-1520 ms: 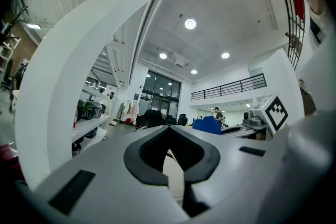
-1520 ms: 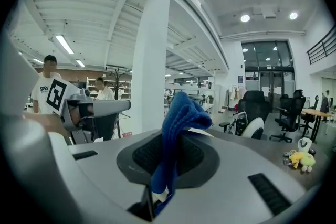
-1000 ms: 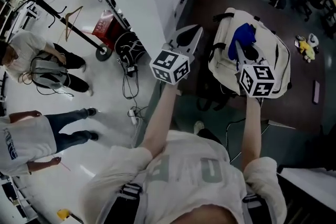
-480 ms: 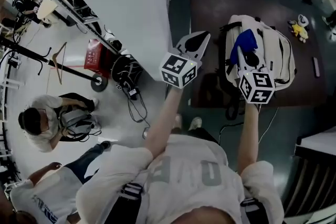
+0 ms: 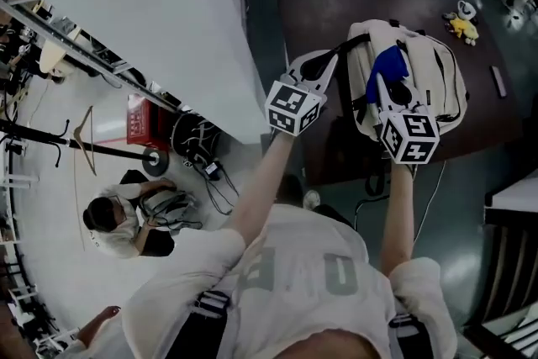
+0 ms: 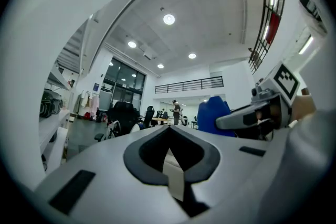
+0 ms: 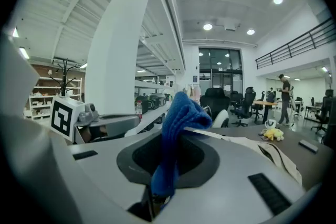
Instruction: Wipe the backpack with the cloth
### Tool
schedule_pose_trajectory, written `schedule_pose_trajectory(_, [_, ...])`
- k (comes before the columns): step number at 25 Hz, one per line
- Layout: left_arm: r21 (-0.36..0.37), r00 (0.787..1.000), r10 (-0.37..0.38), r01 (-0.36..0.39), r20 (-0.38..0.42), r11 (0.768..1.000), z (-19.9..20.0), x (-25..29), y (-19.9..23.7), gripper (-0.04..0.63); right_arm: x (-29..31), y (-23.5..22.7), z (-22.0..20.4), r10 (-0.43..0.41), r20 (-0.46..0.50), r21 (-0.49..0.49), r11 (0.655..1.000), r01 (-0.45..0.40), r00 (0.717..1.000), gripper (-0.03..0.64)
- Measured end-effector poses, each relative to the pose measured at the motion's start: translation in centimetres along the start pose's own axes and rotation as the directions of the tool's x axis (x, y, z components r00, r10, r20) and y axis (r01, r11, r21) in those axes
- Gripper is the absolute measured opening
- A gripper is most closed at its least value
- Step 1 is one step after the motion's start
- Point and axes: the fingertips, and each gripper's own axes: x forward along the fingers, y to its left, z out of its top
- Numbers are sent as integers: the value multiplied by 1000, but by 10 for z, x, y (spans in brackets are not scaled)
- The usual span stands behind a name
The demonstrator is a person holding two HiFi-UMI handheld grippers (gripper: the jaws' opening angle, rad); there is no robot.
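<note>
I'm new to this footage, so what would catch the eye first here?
A blue cloth is pinched in the right claw, over a cream backpack that lies on a dark table. The left claw is shut just beside the backpack. A small yellow toy sits beyond the backpack on the table.

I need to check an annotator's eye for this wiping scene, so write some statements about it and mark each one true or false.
1. The right gripper holds a blue cloth in its jaws. True.
2. The backpack lies on the floor. False: it lies on the dark table.
3. The left gripper has its jaws wide apart. False: they are together.
4. A small yellow toy lies on the table, apart from the backpack. True.
5. The cloth is spread flat on the table. False: it hangs from the right gripper over the backpack.
</note>
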Motion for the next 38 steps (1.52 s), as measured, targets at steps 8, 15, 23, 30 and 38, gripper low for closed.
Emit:
schedule_pose_trajectory(8, [-41, 973, -212, 209, -96, 977, -50, 46, 34, 60, 36, 1, -20, -149, -34, 99, 983, 152, 988, 43])
schedule_pose_trajectory(15, [-35, 891, -383, 387, -242, 922, -114, 84, 40, 189, 44, 8, -32, -270, -28, 132, 953, 272, 962, 43])
schedule_pose_trajectory(23, [-37, 857, -375, 387, -353, 921, -166, 109, 41, 188, 44, 13, -54, -313, -72, 138, 937, 320, 947, 43])
schedule_pose_trajectory(30, [-3, 868, -403, 420, -291, 907, -142, 112, 53, 141, 46, 14, -57, -369, -91, 152, 913, 380, 925, 43])
schedule_pose_trajectory(38, [91, 838, -499, 527, -222, 845, -92, 134, 64, 140, 110, 60, -74, -367, -21, 184, 913, 364, 930, 43])
